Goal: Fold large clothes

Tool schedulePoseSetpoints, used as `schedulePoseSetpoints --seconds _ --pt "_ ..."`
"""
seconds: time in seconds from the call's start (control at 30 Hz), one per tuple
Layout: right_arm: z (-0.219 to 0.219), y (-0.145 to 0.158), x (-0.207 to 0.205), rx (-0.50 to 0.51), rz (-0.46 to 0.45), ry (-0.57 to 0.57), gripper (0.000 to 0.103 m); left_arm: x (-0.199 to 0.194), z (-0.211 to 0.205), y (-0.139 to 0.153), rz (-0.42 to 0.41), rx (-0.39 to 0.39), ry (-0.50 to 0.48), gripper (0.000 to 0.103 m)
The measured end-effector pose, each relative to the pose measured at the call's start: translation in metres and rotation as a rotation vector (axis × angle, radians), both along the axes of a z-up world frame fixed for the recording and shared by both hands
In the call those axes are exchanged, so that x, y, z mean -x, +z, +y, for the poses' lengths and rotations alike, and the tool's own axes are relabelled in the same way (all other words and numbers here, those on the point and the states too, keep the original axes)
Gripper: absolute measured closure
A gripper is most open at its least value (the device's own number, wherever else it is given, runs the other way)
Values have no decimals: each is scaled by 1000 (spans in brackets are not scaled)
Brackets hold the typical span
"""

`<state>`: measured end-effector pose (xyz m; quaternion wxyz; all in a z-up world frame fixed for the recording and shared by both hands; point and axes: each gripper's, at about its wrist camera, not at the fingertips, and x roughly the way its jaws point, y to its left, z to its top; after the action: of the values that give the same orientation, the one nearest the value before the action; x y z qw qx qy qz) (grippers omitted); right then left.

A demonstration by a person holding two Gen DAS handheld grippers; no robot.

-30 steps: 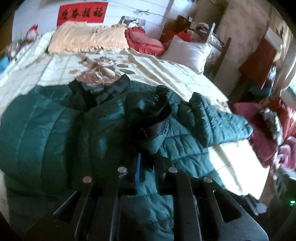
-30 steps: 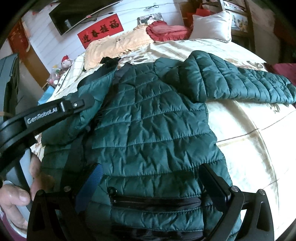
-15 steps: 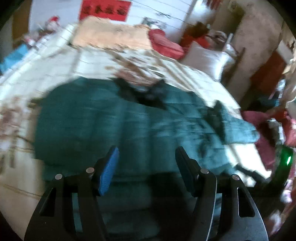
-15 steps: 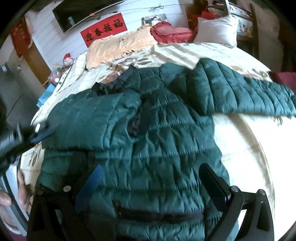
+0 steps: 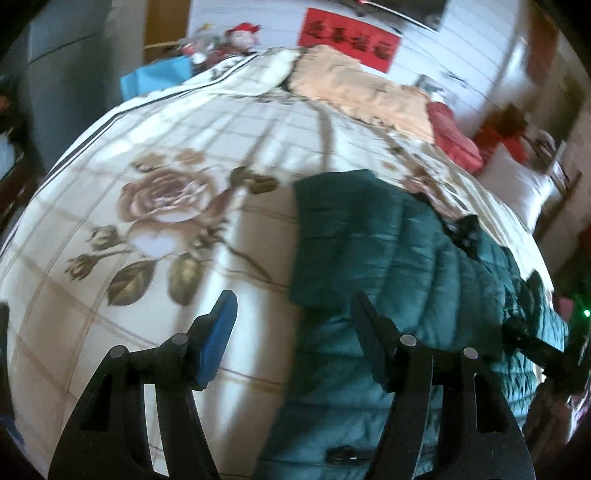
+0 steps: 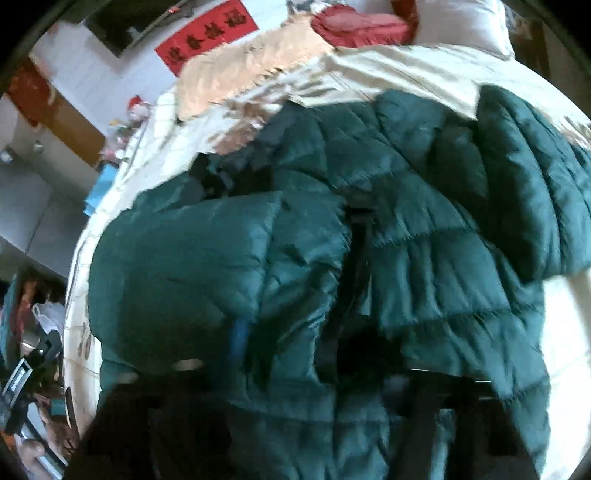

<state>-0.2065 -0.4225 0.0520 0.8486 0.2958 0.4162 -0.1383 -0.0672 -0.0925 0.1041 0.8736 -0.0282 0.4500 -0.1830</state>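
Green puffer jacket [image 6: 406, 258] spread across the bed [image 5: 147, 229], on the rose-print cover, one half folded over the middle. Left gripper [image 5: 291, 328] spread wide and empty, hovering over the bare cover just beside the jacket's left edge. Right gripper [image 6: 314, 387] low against the jacket's hem, blurred and dark; cannot tell whether clenched or released. Near the headboard: a peach pillow [image 5: 354, 88], a red cushion [image 6: 362, 26]. Red banner [image 6: 207, 37] on the wall.
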Motion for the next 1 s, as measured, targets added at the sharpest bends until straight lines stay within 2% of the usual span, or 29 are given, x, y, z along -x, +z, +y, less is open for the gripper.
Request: schedulePoseSetpoints --seconds 0.03,0.07,0.17,0.27,0.33,0.4,0.5,0.6,0.63,0.7,0.73,0.77,0.9,1.0 --pt "1 3 -1 14 -13 -4 78 -3 5 -2 12 4 13 39" --pt "1 9 -1 35 -34 -7 82 -5 8 -3 22 10 21 39" --pt "1 38 5 151 -110 -6 86 -7 11 -4 22 11 28 39" --pt "-7 64 13 277 -146 -52 88 -9 6 -5 16 -4 19 39" --pt "-18 71 14 329 -143 -86 88 -9 -3 -8 16 -15 6 39" --pt "-31 66 10 363 -109 -120 88 -10 -12 -10 18 -24 -9 39" --pt "-45 38 -9 378 -27 -132 88 -11 -30 -11 8 -37 -29 39" --pt "-58 13 -14 291 -10 -106 88 -16 -47 -10 13 -35 -39 39" --pt "-61 11 -11 275 -8 -103 87 -17 -53 -9 8 -36 -42 39" --pt "-61 18 -2 274 -18 -123 67 -19 -62 -7 -5 -46 -45 39" --pt "-60 24 4 278 -35 -136 53 -20 -69 -6 -13 -54 -49 39" --pt "-56 33 14 284 -66 -146 49 -21 -73 -6 -19 -60 -51 39" --pt "-36 49 19 280 -119 -73 49 -27 -94 -10 -41 -88 -49 39" --pt "-18 44 3 265 -95 22 50 -33 -109 -21 -42 -146 -51 39"
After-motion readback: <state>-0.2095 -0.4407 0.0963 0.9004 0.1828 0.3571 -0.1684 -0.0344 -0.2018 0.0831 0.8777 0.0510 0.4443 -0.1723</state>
